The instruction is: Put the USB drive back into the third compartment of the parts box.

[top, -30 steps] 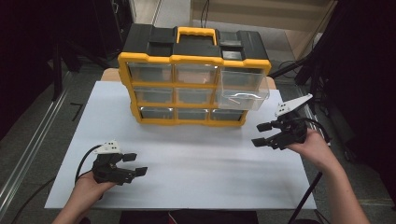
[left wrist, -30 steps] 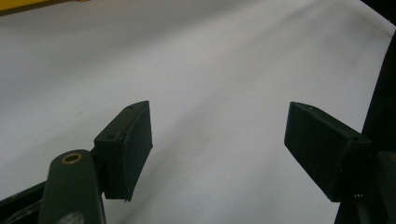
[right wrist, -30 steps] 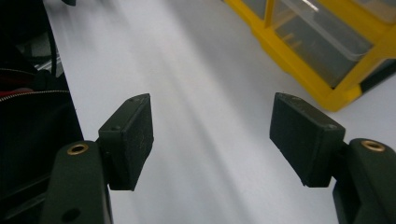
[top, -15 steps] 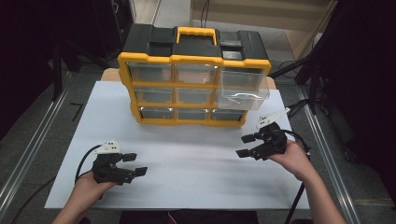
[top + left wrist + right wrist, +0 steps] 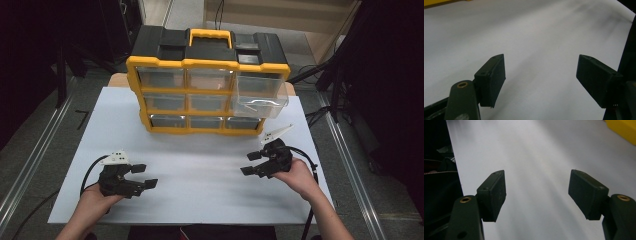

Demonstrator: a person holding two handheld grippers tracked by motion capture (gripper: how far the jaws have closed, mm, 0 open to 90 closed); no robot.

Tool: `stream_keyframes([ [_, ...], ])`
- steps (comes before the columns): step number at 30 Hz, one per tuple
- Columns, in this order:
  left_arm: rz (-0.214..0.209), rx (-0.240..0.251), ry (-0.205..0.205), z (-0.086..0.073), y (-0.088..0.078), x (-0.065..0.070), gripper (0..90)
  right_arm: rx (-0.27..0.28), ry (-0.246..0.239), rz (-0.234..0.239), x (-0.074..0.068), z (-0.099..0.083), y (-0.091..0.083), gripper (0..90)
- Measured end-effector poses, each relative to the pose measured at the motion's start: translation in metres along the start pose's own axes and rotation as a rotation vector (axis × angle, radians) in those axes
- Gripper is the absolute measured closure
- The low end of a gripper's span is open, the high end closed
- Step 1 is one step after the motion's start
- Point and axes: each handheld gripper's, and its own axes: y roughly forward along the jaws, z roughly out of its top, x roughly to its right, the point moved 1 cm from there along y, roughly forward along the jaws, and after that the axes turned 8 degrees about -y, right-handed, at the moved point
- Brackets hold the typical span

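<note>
A workshop or lab: parts organizer point(image 5: 207, 85) on a white-topped table point(image 5: 200, 175), cables around.

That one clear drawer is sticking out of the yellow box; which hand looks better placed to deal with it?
Probably the right. The right gripper sits open on the same side as the pulled-out drawer, closer to it. The left gripper, also open, rests at the near left corner of the white mat.

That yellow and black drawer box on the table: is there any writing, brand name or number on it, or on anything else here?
None can be read. The drawer organiser shows no legible label or brand on its black top, yellow frame or clear drawers. The white table sheet is blank. The grey plate on the left hand-held gripper bears tiny dark marks, too small to read.
</note>
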Motion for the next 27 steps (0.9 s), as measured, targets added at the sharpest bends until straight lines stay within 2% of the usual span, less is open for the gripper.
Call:
stream_keyframes([
  [2,-0.001,0.0,-0.001,0.0,0.0,0.0,24.9,-0.004,0.008,-0.004,-0.002,0.0,0.005,28.7],
  [6,-0.002,-0.001,0.001,0.0,0.0,0.0,24.9,0.026,0.037,-0.004,-0.008,-0.002,0.011,28.8],
  [12,-0.001,0.0,0.002,0.0,0.0,0.0,24.9,0.022,0.036,-0.026,-0.017,-0.007,0.017,28.8],
  [19,0.002,-0.002,0.005,-0.001,-0.001,0.0,24.9,0.045,0.048,-0.02,-0.023,-0.015,0.016,28.3],
  [27,0.0,0.002,0.002,-0.001,-0.002,0.0,24.9,0.05,0.086,-0.015,-0.025,-0.032,0.011,28.2],
])
